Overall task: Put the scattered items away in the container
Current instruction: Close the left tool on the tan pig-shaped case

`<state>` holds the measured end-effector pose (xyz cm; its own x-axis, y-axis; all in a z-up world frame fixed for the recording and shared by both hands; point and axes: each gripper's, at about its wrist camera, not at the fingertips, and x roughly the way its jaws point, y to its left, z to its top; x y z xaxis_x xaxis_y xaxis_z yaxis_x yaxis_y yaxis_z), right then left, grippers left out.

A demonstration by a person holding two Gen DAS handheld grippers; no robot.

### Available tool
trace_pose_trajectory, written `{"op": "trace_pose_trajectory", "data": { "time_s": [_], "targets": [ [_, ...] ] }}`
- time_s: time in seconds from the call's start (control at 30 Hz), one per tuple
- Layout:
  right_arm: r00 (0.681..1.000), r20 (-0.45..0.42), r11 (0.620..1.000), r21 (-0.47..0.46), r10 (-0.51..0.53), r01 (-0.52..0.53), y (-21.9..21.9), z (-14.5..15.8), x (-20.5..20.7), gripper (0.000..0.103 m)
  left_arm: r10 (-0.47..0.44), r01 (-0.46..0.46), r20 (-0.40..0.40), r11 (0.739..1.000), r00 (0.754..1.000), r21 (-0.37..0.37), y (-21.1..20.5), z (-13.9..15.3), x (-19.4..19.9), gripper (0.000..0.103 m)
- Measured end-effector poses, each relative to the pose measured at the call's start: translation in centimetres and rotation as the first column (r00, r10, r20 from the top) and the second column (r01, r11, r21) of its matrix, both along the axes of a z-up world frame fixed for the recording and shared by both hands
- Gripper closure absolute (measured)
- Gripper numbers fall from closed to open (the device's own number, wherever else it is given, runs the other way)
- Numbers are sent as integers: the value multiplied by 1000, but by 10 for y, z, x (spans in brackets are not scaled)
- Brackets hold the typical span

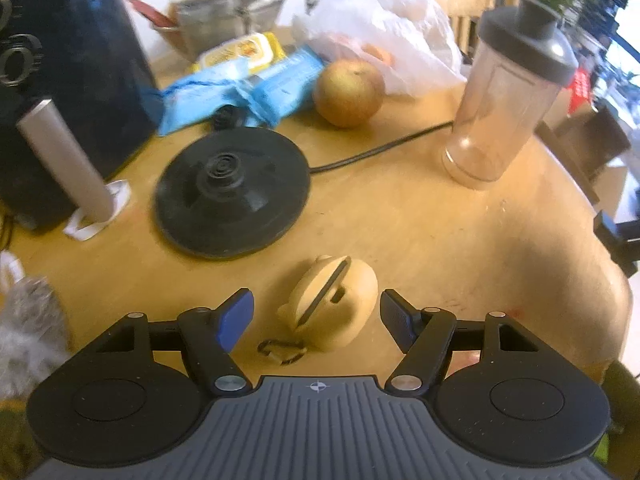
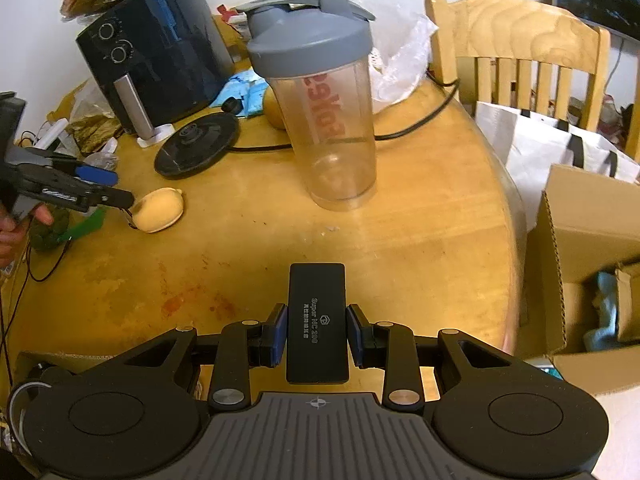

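A small tan pouch-like case (image 1: 332, 304) with a black clip lies on the round wooden table (image 1: 440, 220). My left gripper (image 1: 316, 320) is open with its fingers on either side of the case. It also shows in the right wrist view (image 2: 108, 194), touching the case (image 2: 160, 210). My right gripper (image 2: 316, 332) is shut on a black rectangular box (image 2: 317, 320), held above the table's near edge. An open cardboard box (image 2: 592, 280) stands off the table to the right.
A clear shaker bottle (image 2: 324, 108) with a grey lid stands mid-table. A black kettle base (image 1: 232, 192) with its cord, a black air fryer (image 2: 156, 52), a pear (image 1: 348, 92), blue packets (image 1: 240, 88) and plastic bags crowd the far side. A wooden chair (image 2: 516, 40) stands behind.
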<state>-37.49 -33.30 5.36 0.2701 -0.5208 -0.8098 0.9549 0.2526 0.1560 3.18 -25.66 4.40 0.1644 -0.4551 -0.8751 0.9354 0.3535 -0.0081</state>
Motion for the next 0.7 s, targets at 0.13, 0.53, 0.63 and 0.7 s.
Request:
{"op": "trace_pose_trajectory", "data": {
  "time_s": [0.13,0.53,0.63,0.7],
  "targets": [
    [1000,-1,1000,10,-30,30,6,-1,-3,69,-64,65,-24,997,998,33,-13,-16,6,34],
    [998,-13,998,19,-68,68,15,0,-7,69,-176,183,-151,982,973,36,-30,-41,20,35],
    [998,-12,998,16,-66,66,16,1,-7,69,-190,196,-142,980,971,26,-28,-39,17,35],
    [998,-8,998,13,-69,69,16,1,-7,69,-191,196,-142,980,971,21,-27,-38,17,37]
  ]
}}
